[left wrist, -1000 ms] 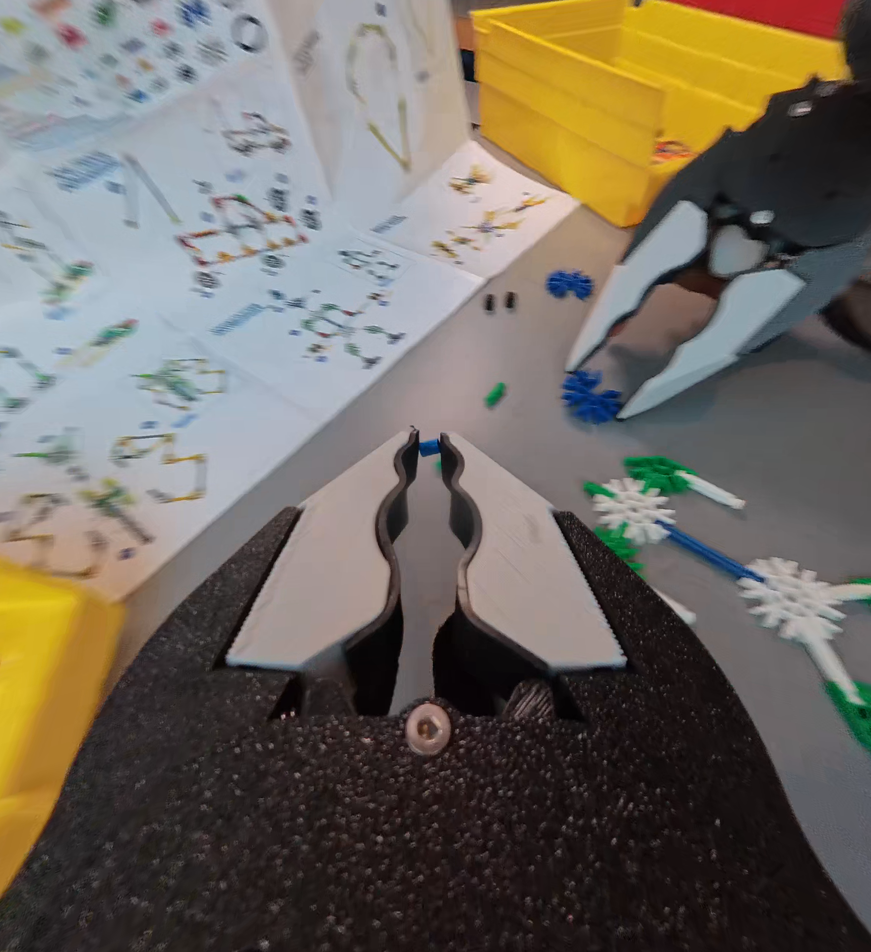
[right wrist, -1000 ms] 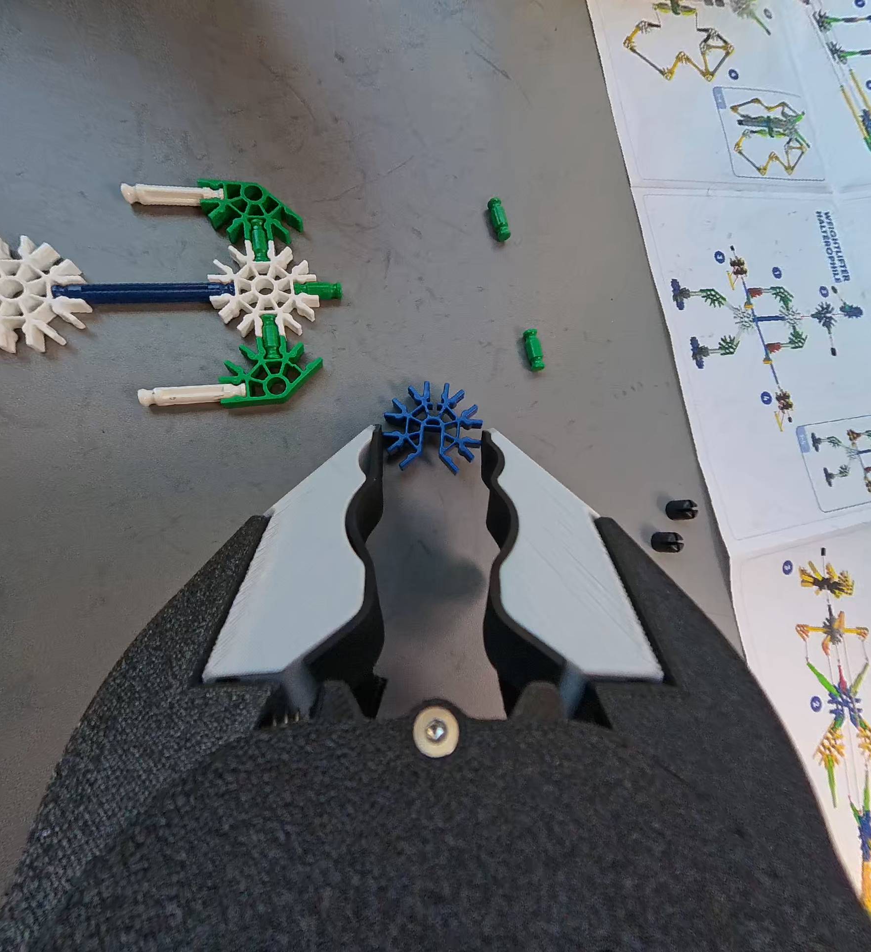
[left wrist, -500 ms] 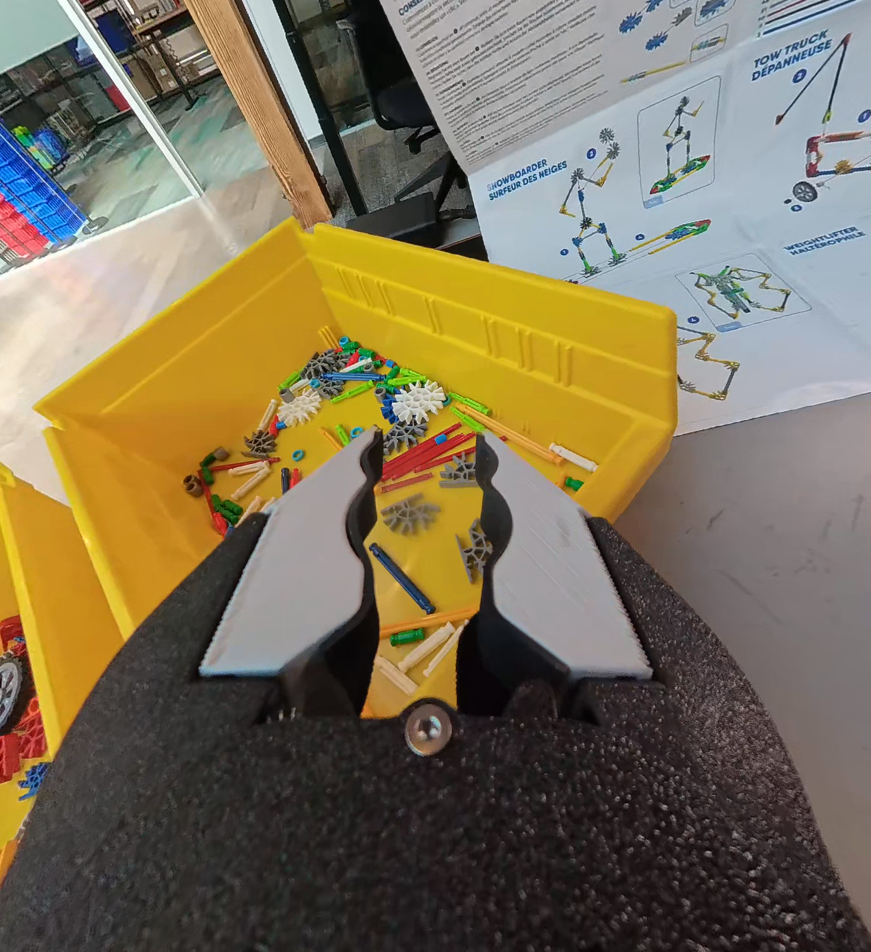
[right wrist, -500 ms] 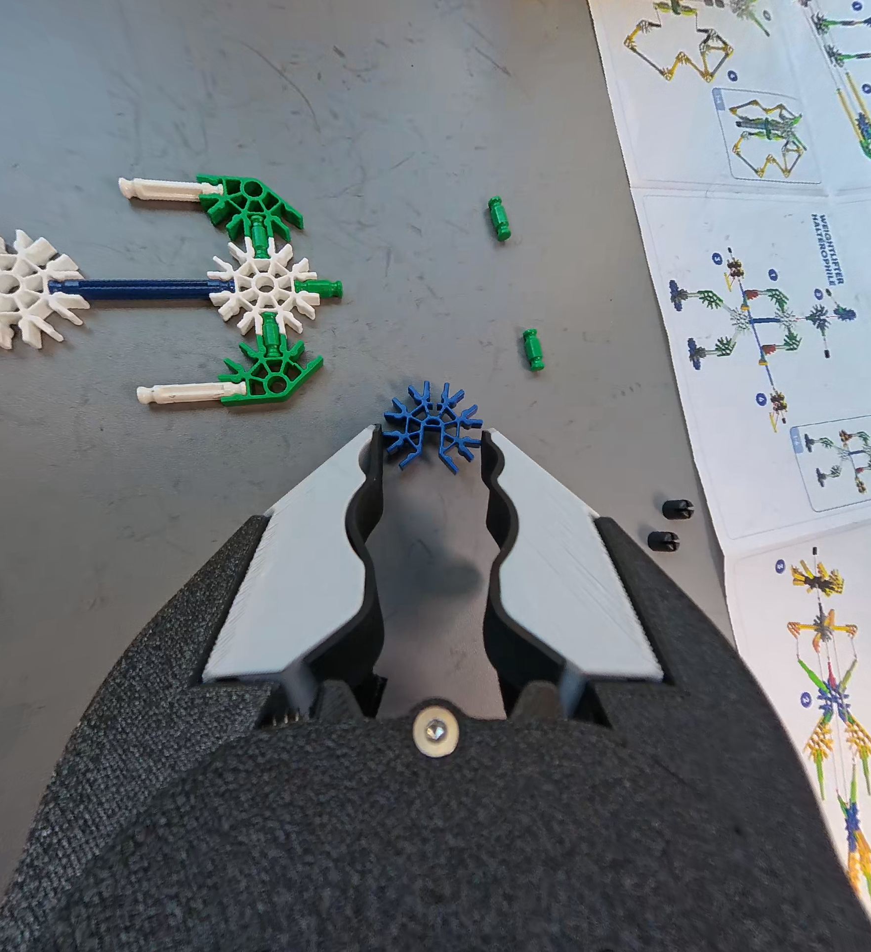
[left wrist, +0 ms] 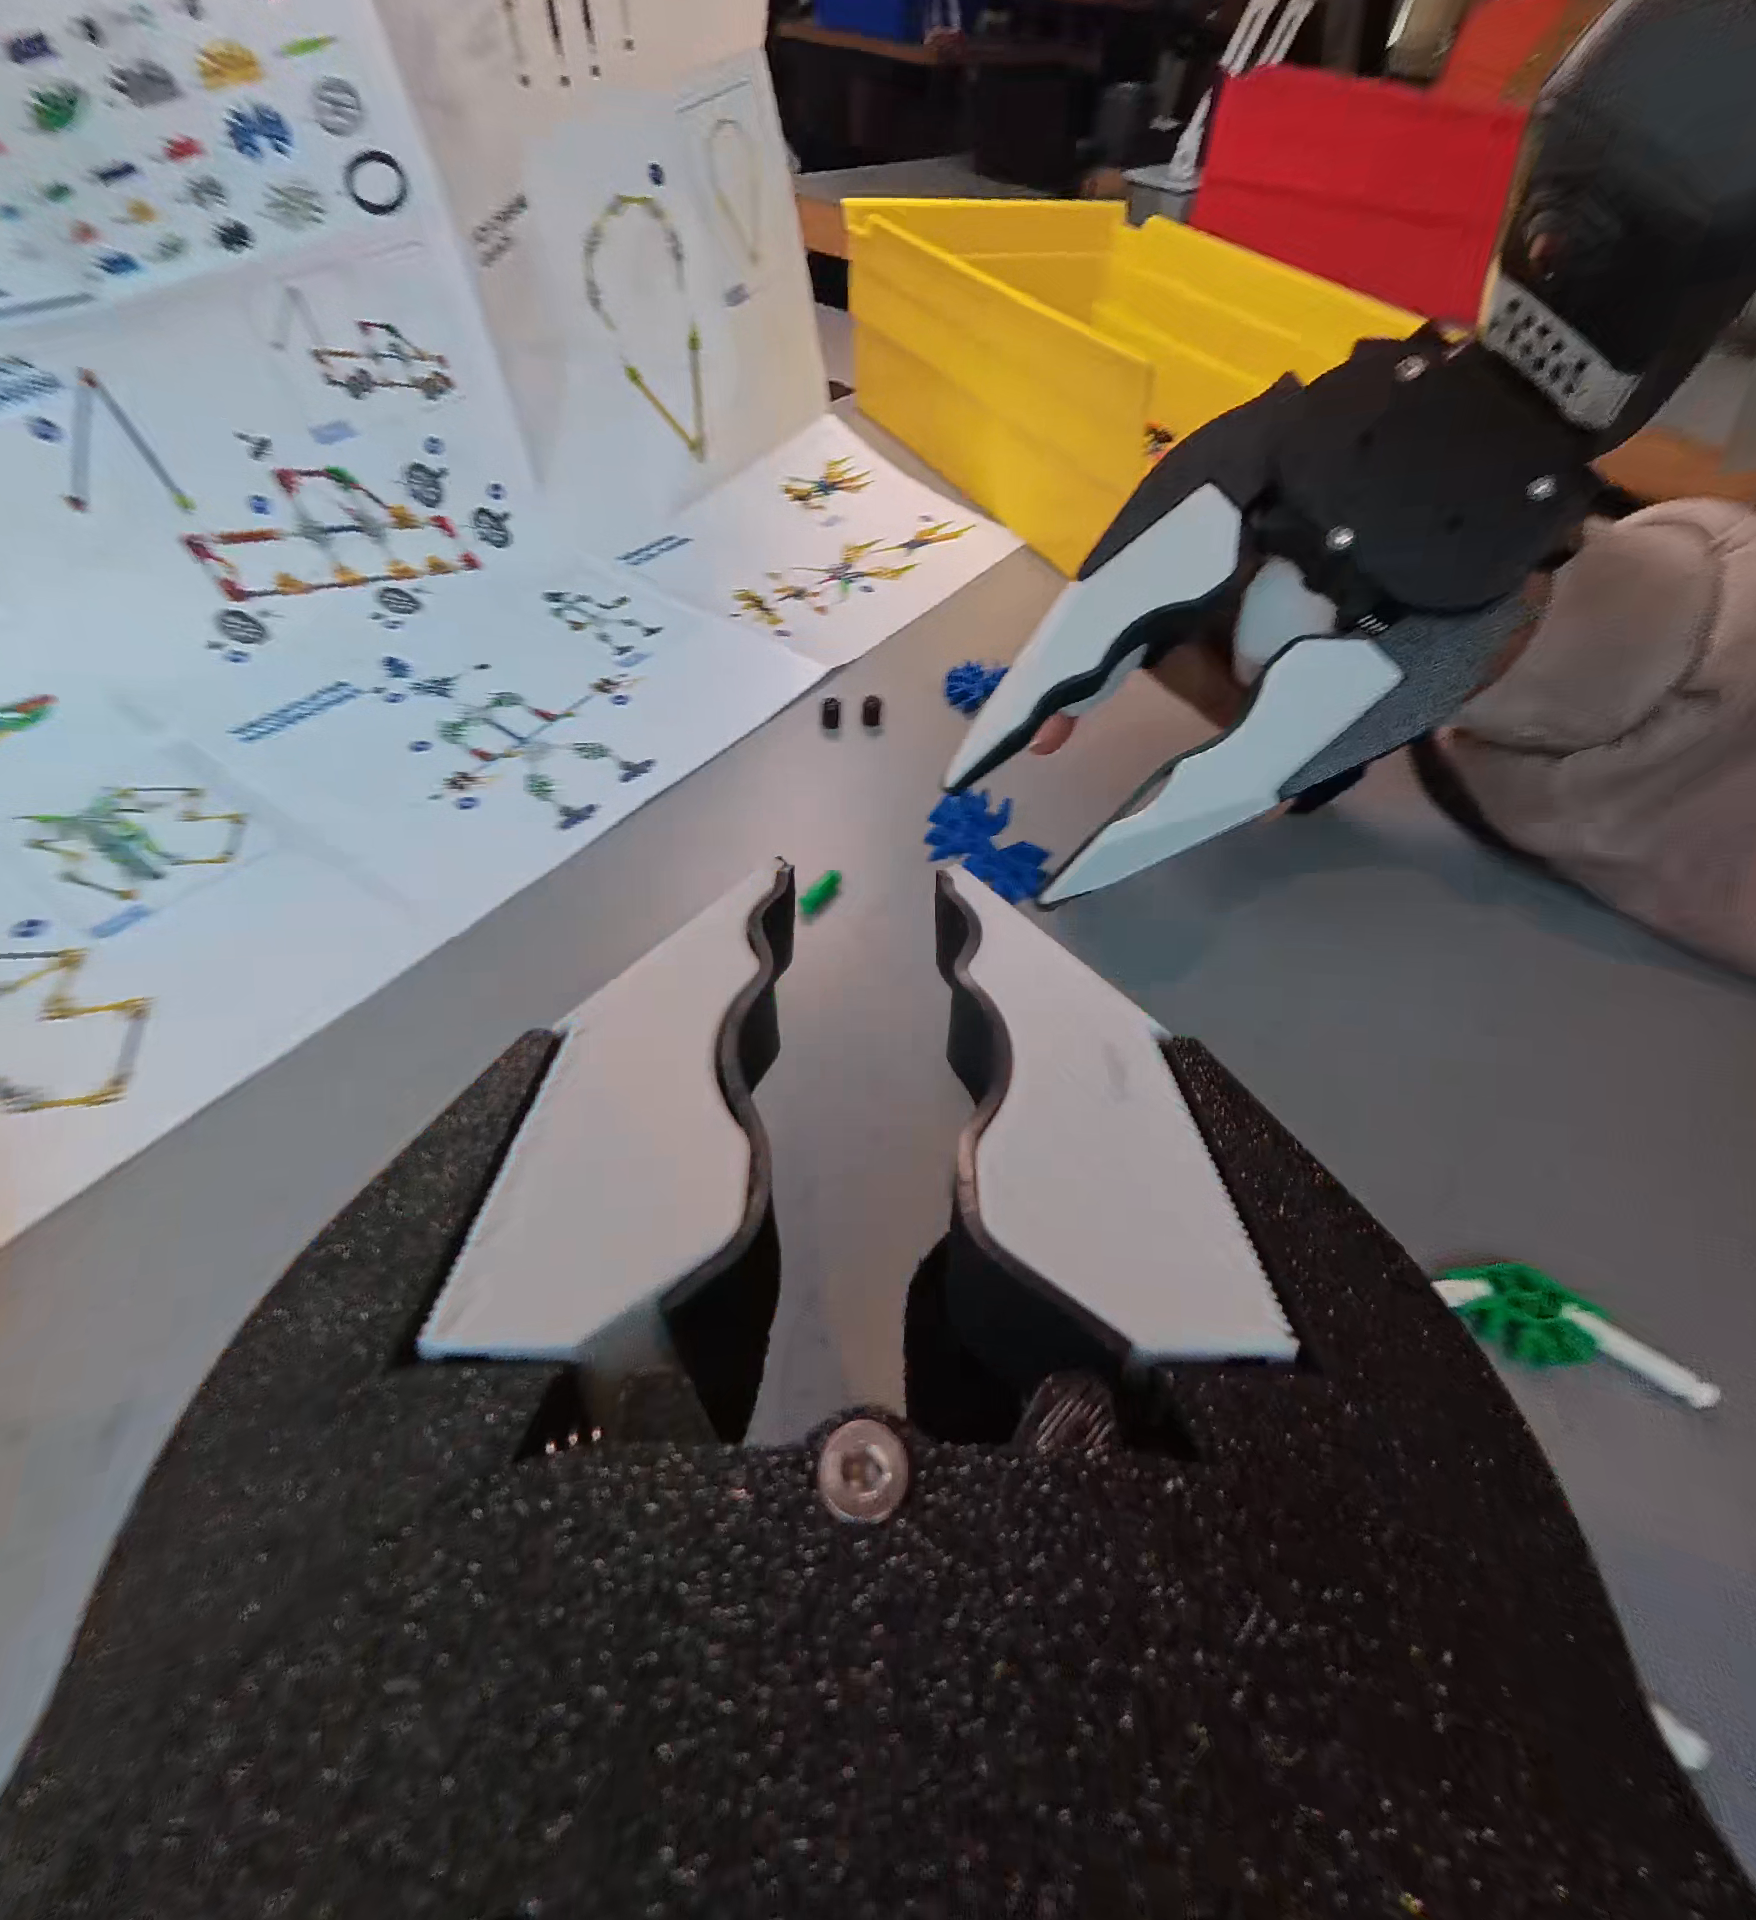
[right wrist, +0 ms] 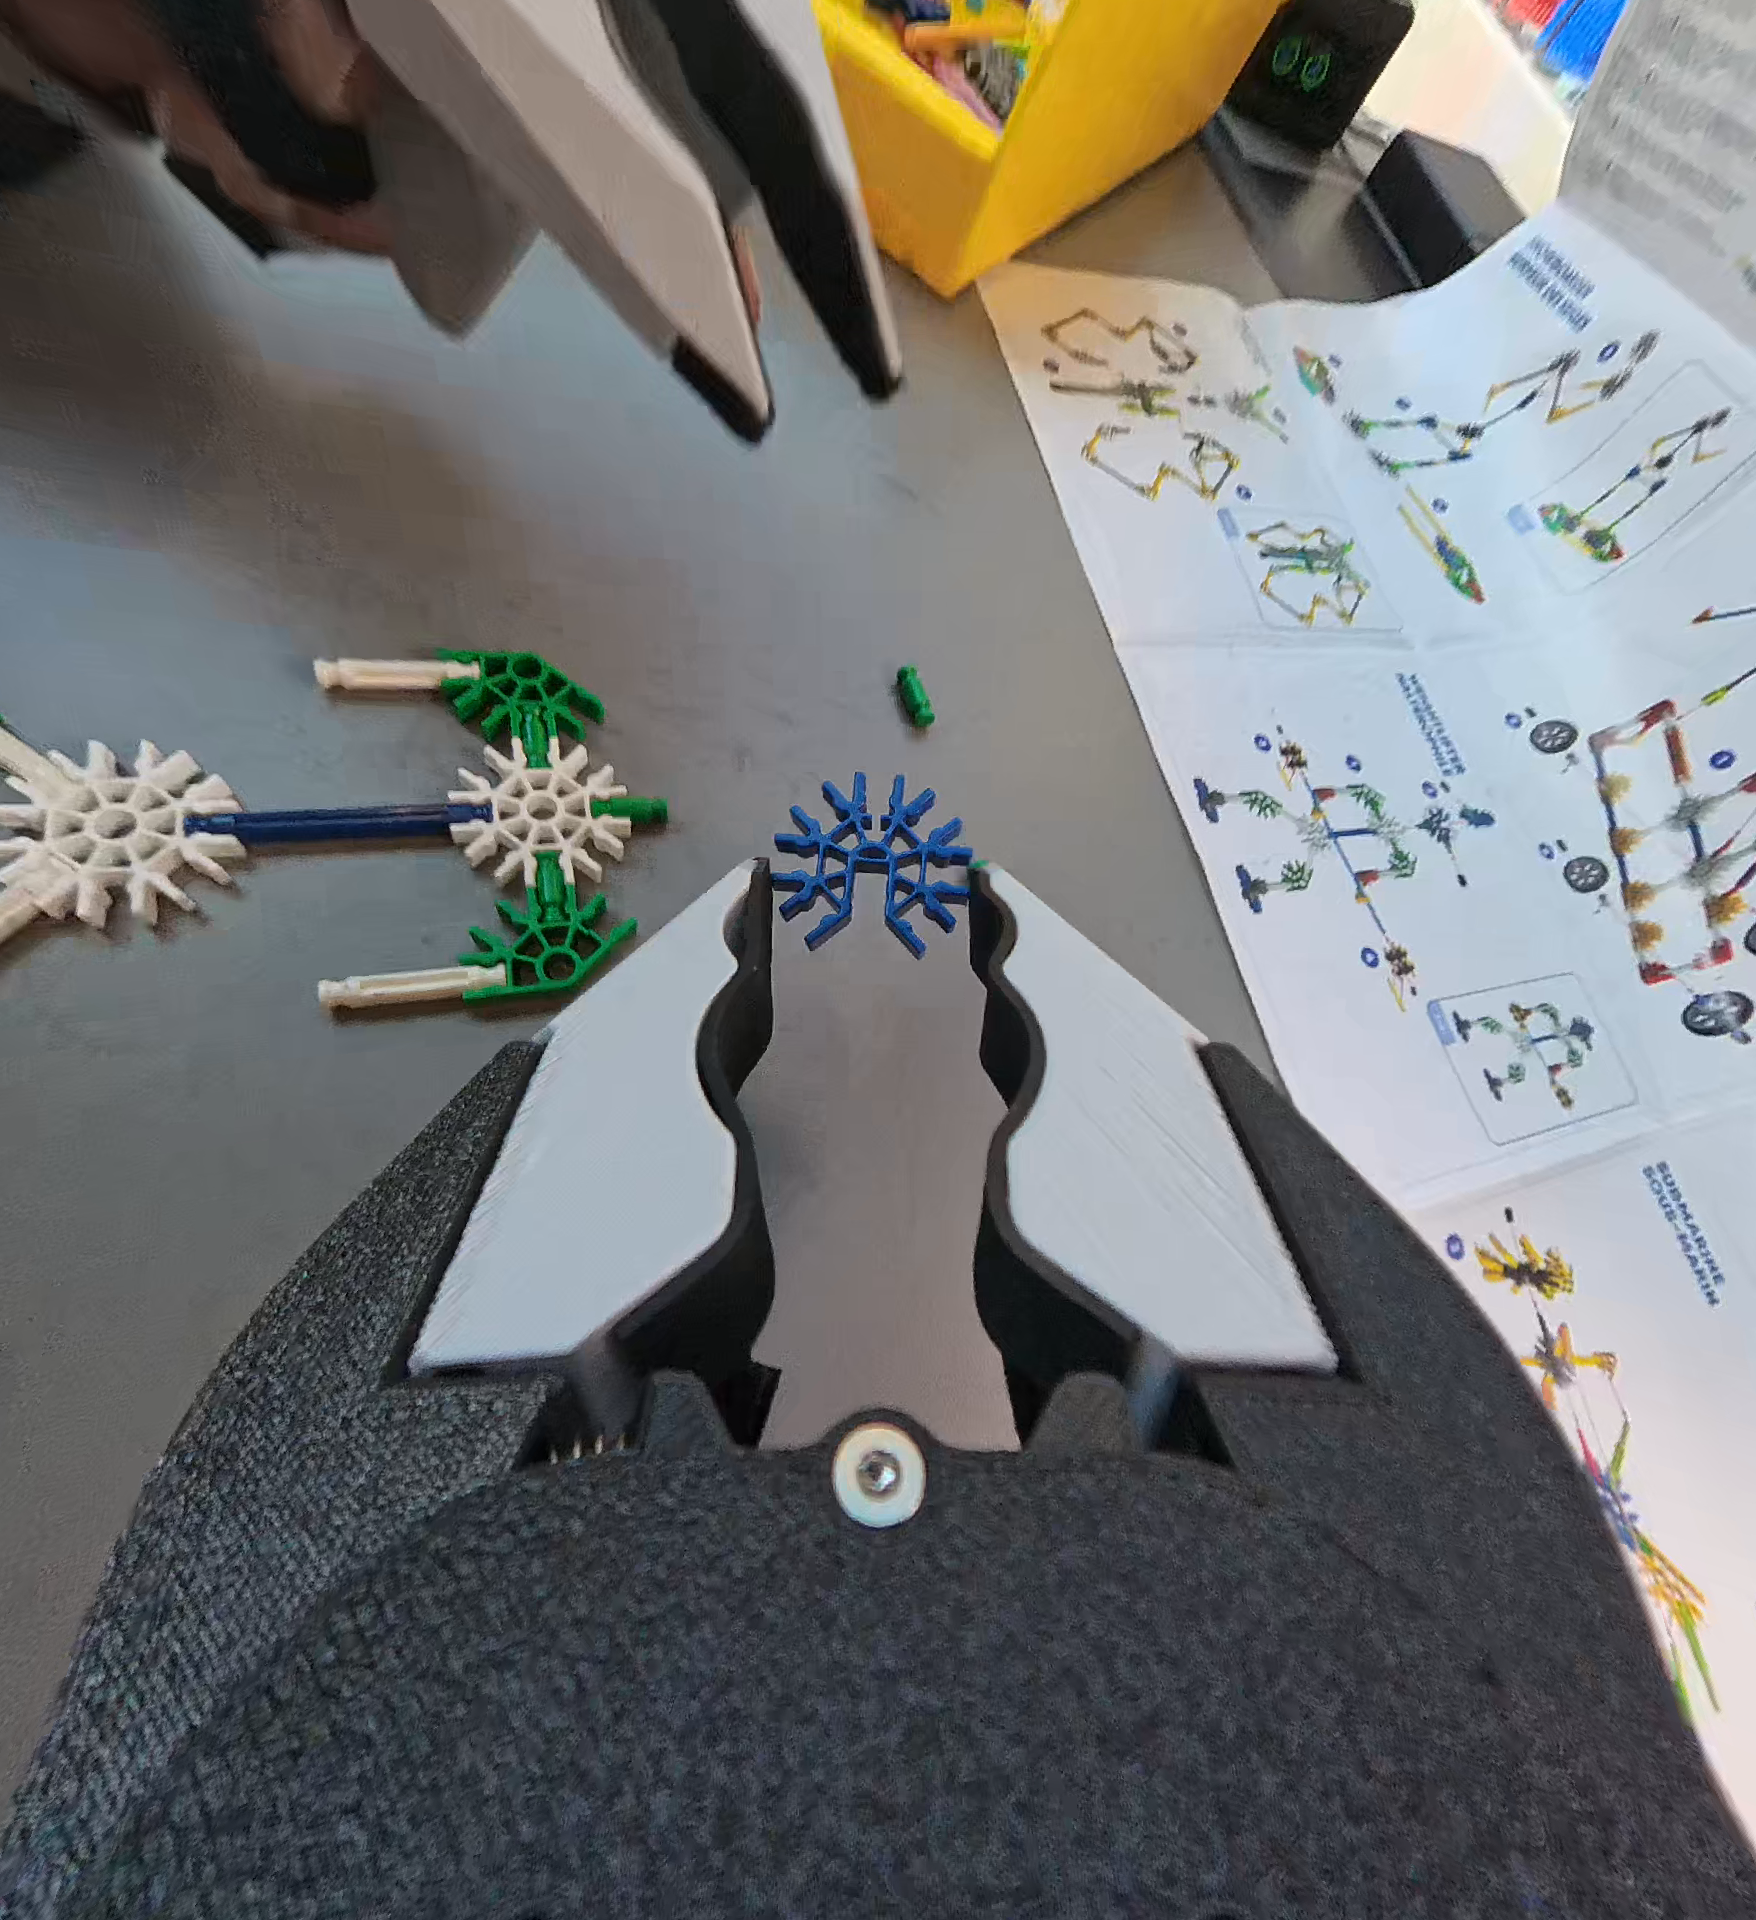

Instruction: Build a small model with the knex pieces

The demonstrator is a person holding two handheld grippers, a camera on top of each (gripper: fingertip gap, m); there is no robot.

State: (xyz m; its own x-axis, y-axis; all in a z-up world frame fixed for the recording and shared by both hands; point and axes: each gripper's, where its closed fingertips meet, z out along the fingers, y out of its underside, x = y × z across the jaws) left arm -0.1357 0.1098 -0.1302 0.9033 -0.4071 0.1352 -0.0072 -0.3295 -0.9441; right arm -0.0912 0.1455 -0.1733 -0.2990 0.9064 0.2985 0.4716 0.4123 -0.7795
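Left wrist view: my left gripper (left wrist: 861, 894) has its tongs apart and empty, low over the grey tabletop (left wrist: 1321, 1091), with a small green plastic rod (left wrist: 820, 891) just beyond the left fingertip. Further off, my right gripper (left wrist: 1004, 836) has its tips around a blue snowflake-shaped plastic connector (left wrist: 973, 826). Two tiny black caps (left wrist: 850, 714), a folded white instruction sheet (left wrist: 354, 623) and yellow plastic bins (left wrist: 1009, 343) are behind. Half a second ago this camera faced into a yellow parts bin; a second ago the tongs were nearly together. Right wrist view: the right gripper (right wrist: 869, 883) is clamped on the blue connector (right wrist: 869, 862), both tips pressing its sides. A white-and-green rod assembly (right wrist: 539, 810) lies to the left, and the left gripper (right wrist: 812, 400) hangs above. This view is more tilted than before, and the left gripper is new in frame.
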